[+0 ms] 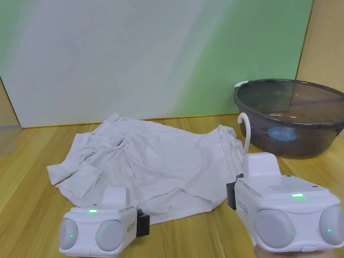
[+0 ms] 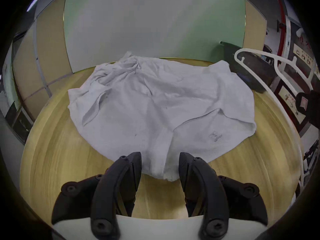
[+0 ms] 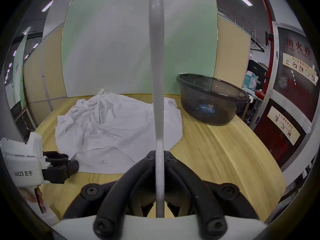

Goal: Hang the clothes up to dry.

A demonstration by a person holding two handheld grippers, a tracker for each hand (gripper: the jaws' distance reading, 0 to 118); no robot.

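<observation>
From your head view, you are holding the left gripper (image 1: 143, 224) just short of the near hem of the white garment (image 1: 151, 164), while your right gripper (image 1: 231, 193) is gripping the white hanger (image 1: 245, 134) beyond the garment's right edge; the garment is lying crumpled and bunched toward its far left on the wooden table (image 1: 201, 235), and a dark translucent basin (image 1: 292, 117) is sitting past the right gripper against a green-white wall panel (image 1: 134, 50). In the left gripper view, your jaws are standing wide apart around the hem's nearest fold without pressing it, the garment (image 2: 155, 101) is spreading ahead, and the hanger (image 2: 259, 81) is arcing at the right. In the right gripper view, your jaws are closing tight on the hanger's stem (image 3: 158, 105), the garment (image 3: 112, 127) is lying ahead and left, the left gripper (image 3: 69, 164) is hovering at its near hem, and the basin (image 3: 211, 98) is resting ahead right.
</observation>
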